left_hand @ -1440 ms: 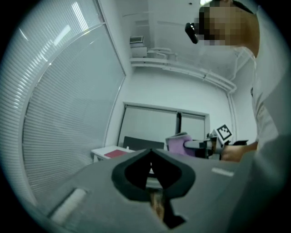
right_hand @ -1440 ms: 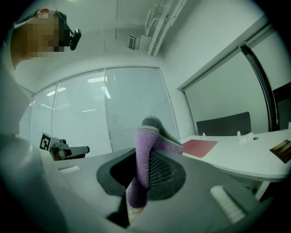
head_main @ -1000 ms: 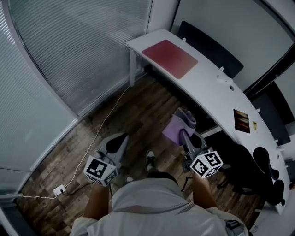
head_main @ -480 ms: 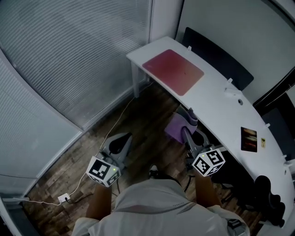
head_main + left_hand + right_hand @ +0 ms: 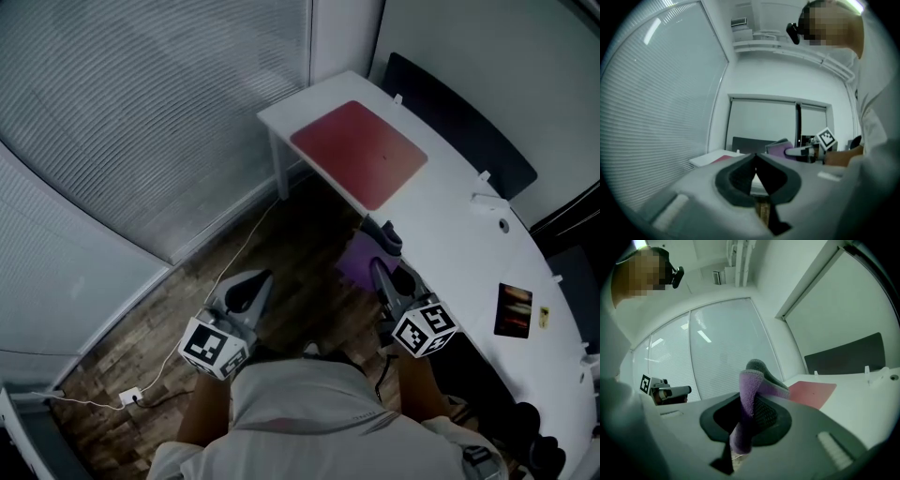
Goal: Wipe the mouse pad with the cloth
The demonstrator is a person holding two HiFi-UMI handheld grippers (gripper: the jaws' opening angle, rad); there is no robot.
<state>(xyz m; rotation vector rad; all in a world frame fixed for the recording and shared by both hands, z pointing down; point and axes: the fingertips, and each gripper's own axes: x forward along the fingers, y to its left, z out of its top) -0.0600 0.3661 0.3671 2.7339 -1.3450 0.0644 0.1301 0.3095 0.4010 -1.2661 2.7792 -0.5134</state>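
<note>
The right hand-held gripper (image 5: pixel 749 401) is clamped on one purple cloth (image 5: pixel 751 380), which stands folded between its jaws. The left hand-held gripper (image 5: pixel 755 158) has its jaws closed tip to tip and holds nothing. In the head view the two sit at lower centre over the wooden floor (image 5: pixel 309 244), the cloth just beside the tabletop (image 5: pixel 450 234) edge. One red mouse pad (image 5: pixel 361 155) lies flat at upper centre on the white tabletop's end, well apart from the cloth. At the right lies one dark card (image 5: pixel 513 311), its print too blurred to read. One white cable (image 5: pixel 220 258) crosses the floor to a socket (image 5: pixel 127 396) at lower left.
</note>
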